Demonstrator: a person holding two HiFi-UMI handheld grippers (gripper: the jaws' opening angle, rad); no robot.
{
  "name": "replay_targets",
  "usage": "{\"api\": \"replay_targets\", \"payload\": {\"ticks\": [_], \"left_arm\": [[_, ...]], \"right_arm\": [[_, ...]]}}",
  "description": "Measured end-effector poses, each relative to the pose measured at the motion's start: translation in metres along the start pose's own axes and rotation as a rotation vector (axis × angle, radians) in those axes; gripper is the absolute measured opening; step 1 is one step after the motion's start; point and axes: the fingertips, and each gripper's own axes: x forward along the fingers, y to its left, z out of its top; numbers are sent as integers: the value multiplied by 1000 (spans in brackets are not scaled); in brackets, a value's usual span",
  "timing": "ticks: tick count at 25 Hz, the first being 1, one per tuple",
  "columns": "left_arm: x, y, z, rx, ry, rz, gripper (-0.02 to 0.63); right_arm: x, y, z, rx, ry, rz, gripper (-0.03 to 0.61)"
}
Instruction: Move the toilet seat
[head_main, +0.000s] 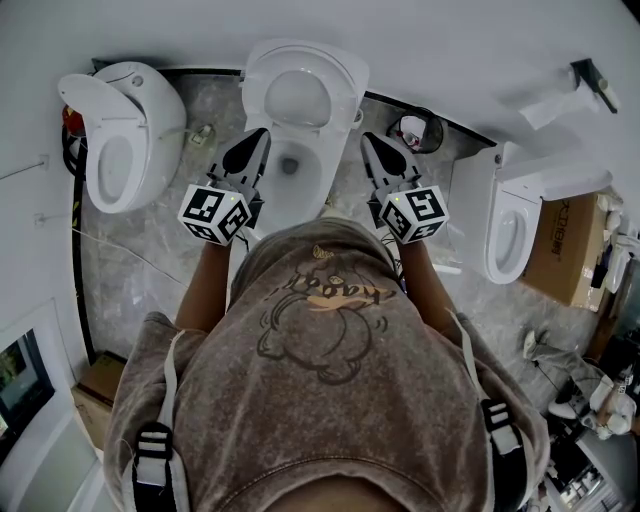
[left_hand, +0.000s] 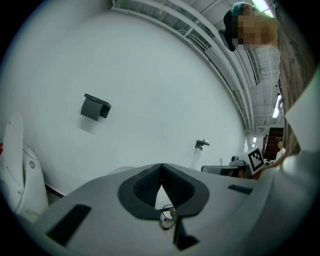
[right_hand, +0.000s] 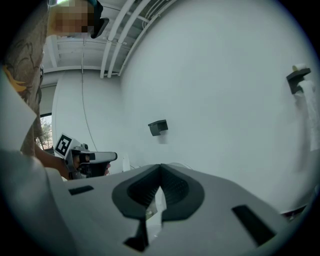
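The middle toilet (head_main: 300, 150) stands against the white wall, seen from above. Its white seat and lid (head_main: 298, 95) are tipped up toward the wall, and the bowl with its dark drain (head_main: 290, 165) lies uncovered. My left gripper (head_main: 256, 138) hovers over the bowl's left rim and is shut with nothing in it. My right gripper (head_main: 369, 142) hovers just off the bowl's right side, also shut and empty. In the left gripper view the jaws (left_hand: 161, 168) meet in front of the bare wall. The right gripper view shows the same, with the jaws (right_hand: 160, 169) pressed together.
A second toilet (head_main: 125, 140) stands at the left and a third (head_main: 515, 215) at the right, beside a cardboard box (head_main: 575, 250). A small round bin (head_main: 415, 130) sits on the floor right of the middle toilet. A paper holder (head_main: 590, 80) is on the wall.
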Motion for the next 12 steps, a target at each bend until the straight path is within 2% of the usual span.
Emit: {"api": "replay_targets", "payload": {"ticks": [12], "left_arm": [[3, 6, -3, -15, 14, 19, 9]], "right_arm": [[7, -7, 1, 11, 7, -8, -2]]}}
